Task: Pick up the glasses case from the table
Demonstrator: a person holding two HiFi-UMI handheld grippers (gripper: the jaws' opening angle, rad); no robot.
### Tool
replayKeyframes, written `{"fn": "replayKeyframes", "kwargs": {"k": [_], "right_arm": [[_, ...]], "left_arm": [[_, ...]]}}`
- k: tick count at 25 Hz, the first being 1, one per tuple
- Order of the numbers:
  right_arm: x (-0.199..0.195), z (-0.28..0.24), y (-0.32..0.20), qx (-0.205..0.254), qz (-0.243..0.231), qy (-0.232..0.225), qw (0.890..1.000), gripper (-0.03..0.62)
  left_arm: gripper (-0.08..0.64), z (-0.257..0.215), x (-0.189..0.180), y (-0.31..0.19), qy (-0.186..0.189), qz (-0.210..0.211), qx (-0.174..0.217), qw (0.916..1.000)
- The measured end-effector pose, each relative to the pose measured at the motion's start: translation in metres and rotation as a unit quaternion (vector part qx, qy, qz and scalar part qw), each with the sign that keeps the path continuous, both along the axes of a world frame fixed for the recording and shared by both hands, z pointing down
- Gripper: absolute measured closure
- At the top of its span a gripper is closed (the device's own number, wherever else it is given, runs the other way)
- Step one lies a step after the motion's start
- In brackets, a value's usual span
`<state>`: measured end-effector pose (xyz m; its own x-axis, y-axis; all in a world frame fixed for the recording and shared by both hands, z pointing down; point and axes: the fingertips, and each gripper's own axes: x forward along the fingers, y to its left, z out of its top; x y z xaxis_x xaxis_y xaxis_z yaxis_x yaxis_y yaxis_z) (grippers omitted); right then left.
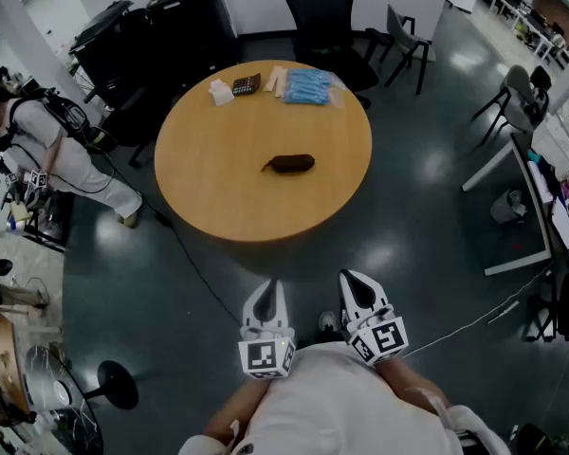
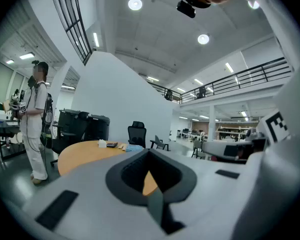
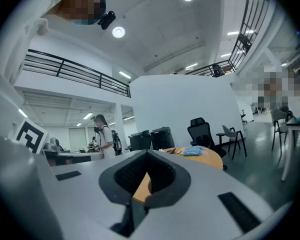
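Left gripper (image 1: pixel 268 290) and right gripper (image 1: pixel 353 281): both closed, jaw tips meeting, nothing between them. They sit side by side low in the head view, over dark floor, well apart from the surface. The wearer's arms and torso are cut off by the bottom edge.

Round wooden surface (image 1: pixel 218 192): ahead of both grippers, whole in the head view. In each gripper view the gripper's own body covers most of it. Only a sliver of orange top shows through the loop of the jaws, plus a strip beyond.

Person in white (image 1: pixel 47 145): left of the surface, partly cut by the frame edge.

Black office chair (image 1: pixel 327 17): at the far side.

Glasses case (image 1: pixel 291 164): dark, elongated, lying flat near the middle of the surface, slightly right of centre. Long axis runs left to right in the head view, right end a touch farther away. A thin tail sticks out at its left end. Not discernible in either gripper view.

Far edge of the surface: blue packet (image 1: pixel 309 87), dark calculator (image 1: pixel 246 84), small white box (image 1: pixel 220 92). Details too small to read.
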<state>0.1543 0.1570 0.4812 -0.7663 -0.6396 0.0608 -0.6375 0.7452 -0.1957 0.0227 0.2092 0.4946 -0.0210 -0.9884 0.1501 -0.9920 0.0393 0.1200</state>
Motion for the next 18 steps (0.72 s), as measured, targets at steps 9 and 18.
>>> {"fn": "replayKeyframes", "kwargs": {"k": [9, 18], "right_arm": [[0.009, 0.001, -0.002, -0.006, 0.005, -0.007, 1.000, 0.578], [0.027, 0.004, -0.011, -0.020, 0.005, -0.027, 0.999, 0.577]], "left_arm": [[0.554, 0.004, 0.005, -0.003, 0.005, 0.000, -0.002, 1.0000], [0.554, 0.009, 0.019, -0.013, 0.008, -0.002, -0.009, 0.9999]]}}
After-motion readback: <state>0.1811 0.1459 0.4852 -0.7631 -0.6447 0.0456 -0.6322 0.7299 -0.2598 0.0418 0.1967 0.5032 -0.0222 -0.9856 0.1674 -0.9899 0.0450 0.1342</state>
